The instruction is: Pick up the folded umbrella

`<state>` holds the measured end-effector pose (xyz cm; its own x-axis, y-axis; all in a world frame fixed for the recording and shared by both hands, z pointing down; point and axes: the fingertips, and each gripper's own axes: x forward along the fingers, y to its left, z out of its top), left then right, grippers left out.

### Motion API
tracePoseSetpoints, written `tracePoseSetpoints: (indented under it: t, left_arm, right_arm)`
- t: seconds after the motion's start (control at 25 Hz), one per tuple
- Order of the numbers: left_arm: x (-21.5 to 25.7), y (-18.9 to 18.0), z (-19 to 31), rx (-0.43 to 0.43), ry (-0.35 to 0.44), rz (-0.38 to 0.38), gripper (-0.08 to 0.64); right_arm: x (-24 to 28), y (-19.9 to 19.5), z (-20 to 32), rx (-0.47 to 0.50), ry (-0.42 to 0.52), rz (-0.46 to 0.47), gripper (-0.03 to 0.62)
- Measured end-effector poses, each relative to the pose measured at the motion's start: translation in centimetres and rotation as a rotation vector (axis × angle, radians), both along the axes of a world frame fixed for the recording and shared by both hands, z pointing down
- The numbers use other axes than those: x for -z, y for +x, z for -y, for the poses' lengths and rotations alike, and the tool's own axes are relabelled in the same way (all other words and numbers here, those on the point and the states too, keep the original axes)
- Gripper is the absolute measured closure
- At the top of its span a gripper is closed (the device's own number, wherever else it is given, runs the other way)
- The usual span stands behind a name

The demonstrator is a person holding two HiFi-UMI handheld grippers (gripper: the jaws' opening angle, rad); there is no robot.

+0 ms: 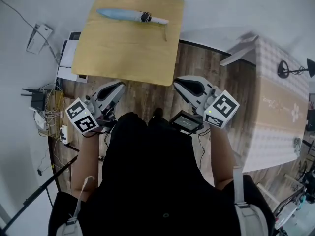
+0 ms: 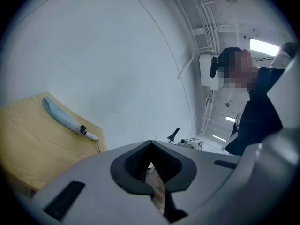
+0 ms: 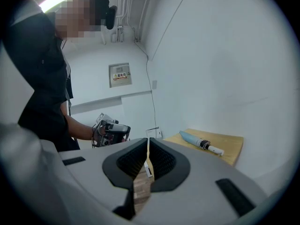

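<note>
A folded light-blue umbrella (image 1: 132, 15) with a white handle lies along the far side of a small wooden table (image 1: 128, 53). My left gripper (image 1: 119, 86) and right gripper (image 1: 178, 83) hover side by side over the plank floor, just short of the table's near edge, well apart from the umbrella. In the left gripper view the umbrella (image 2: 63, 117) lies far left on the table (image 2: 33, 149), and the left gripper (image 2: 151, 146) has its jaws together on nothing. In the right gripper view the umbrella (image 3: 199, 141) is at the right, and the right gripper (image 3: 147, 142) is shut and empty.
A long table with a pale patterned cloth (image 1: 275, 107) stands at the right, with a black stand (image 1: 290, 70) on it. A router and cables (image 1: 39, 102) clutter the floor at left. A person (image 3: 42, 78) stands nearby holding a device (image 3: 110, 130).
</note>
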<state>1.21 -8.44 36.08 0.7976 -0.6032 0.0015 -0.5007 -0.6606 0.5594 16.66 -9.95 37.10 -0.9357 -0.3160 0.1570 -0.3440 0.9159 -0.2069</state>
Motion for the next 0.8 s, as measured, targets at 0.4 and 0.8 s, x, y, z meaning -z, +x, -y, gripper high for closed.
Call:
tracePoseSetpoints:
  t: [0.4, 0.8]
  left_arm:
    - [0.2, -0.9, 4.5, 0.005, 0.014, 0.022, 0.551]
    - [-0.7, -4.0, 13.5, -0.057, 0.038, 0.042, 0.551]
  right_arm:
    - [-0.5, -1.2, 4.8, 0.016, -0.015, -0.011, 0.569]
    - [-0.5, -4.7, 13.0, -0.030, -0.043, -0.080, 0.569]
